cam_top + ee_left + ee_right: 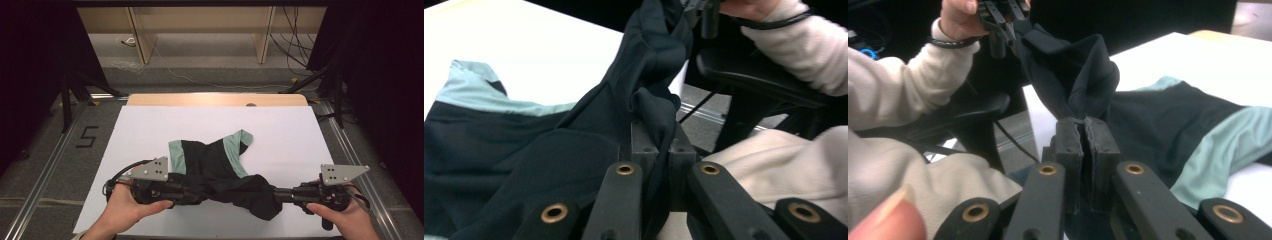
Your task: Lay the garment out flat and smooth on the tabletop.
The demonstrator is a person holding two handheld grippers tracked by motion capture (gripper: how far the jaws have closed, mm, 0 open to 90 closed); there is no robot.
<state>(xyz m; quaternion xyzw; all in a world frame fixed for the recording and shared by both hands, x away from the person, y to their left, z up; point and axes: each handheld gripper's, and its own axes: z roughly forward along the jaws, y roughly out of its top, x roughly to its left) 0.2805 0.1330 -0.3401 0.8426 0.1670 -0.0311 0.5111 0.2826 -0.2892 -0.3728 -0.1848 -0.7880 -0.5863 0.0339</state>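
A black garment (215, 172) with mint-green bands lies crumpled on the white sheet (280, 135), its near edge lifted and stretched between both grippers. My left gripper (197, 192) points right and is shut on the garment's left end; in the left gripper view the jaws (657, 145) pinch a fold of black cloth (649, 65). My right gripper (275, 194) points left and is shut on the right end; in the right gripper view its pads (1087, 135) clamp the black cloth (1073, 75). The green band (1228, 145) rests on the sheet beyond.
The wooden tabletop (215, 99) shows past the sheet's far edge. Metal rails (50, 160) run along both sides, with a "5" (87, 136) marked on the floor at left. Cables (200, 80) and shelf legs stand behind. A black chair arm (764, 75) sits close to the person.
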